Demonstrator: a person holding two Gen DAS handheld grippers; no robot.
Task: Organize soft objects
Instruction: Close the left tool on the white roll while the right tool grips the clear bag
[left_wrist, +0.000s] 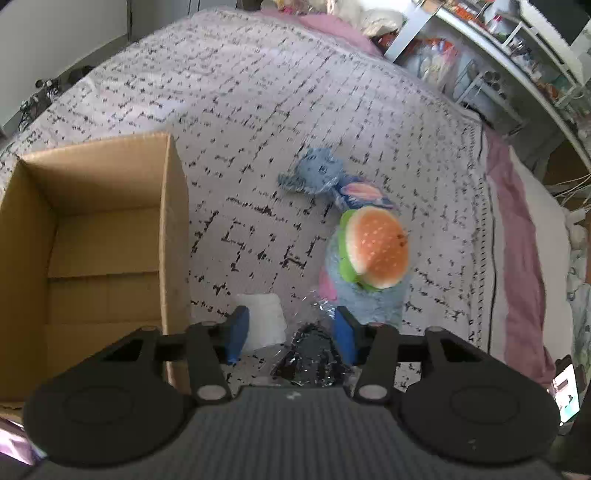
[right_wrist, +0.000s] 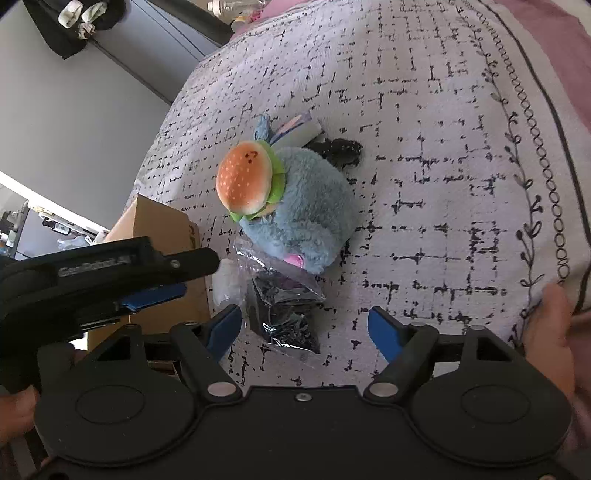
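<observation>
Both grippers hang over a bed (left_wrist: 332, 110), jaws released. The left gripper (left_wrist: 291, 334) straddles a white pouch (left_wrist: 264, 325); the right gripper (right_wrist: 304, 332) straddles a dark plastic bag (right_wrist: 284, 314). Best to close gently, then lift into the cardboard box (left_wrist: 110, 221).

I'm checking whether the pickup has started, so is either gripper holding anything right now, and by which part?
Nothing is held. The left gripper and the right gripper both stand open above the dark plastic-wrapped item, pads not touching it.

1. Blue plush (right_wrist: 306, 218) with burger (right_wrist: 243, 181) on top, lying on the bed.
2. Clear bag (right_wrist: 284, 314) of dark fabric, touching the plush.
3. White soft item (left_wrist: 264, 325) beside the open box (left_wrist: 107, 258).
</observation>
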